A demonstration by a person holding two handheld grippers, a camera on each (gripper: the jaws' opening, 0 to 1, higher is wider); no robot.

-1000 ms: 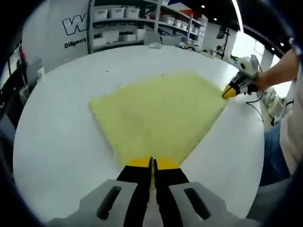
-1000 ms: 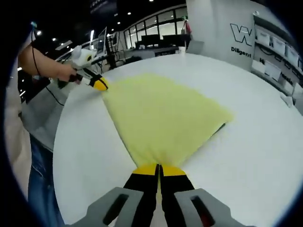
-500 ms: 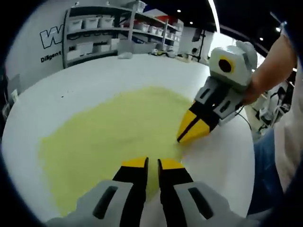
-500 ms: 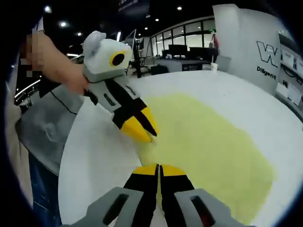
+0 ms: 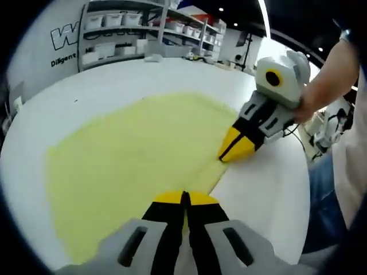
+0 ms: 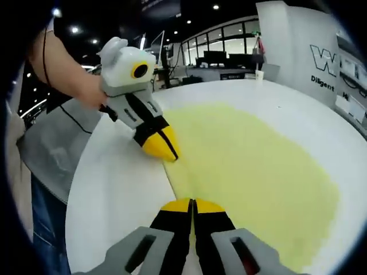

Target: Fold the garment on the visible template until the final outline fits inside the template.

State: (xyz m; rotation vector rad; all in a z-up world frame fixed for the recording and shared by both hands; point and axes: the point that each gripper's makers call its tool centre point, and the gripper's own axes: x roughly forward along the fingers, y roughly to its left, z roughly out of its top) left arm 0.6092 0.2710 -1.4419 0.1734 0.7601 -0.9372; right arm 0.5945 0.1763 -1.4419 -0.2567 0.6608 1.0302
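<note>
A pale yellow garment (image 5: 132, 154) lies flat on the round white table (image 5: 264, 189). At its near edge my left gripper (image 5: 184, 199) has its jaws shut on the cloth. My right gripper (image 5: 228, 153) reaches in from the right with its yellow tips closed on the same edge, a short way off. In the right gripper view the garment (image 6: 252, 166) spreads away to the right. My right gripper (image 6: 193, 203) is shut at the cloth's near edge, and the left gripper (image 6: 166, 153) points down onto that edge just beyond it.
Shelves with white bins (image 5: 126, 23) and a lettered wall stand behind the table. A person's forearm (image 5: 327, 80) and jeans are at the right table edge. Bare white tabletop (image 6: 114, 189) lies left of the cloth in the right gripper view.
A second ago the grippers held far-apart corners; they have come close together along one edge. The left jaws, slightly parted half a second ago, are closed now.
</note>
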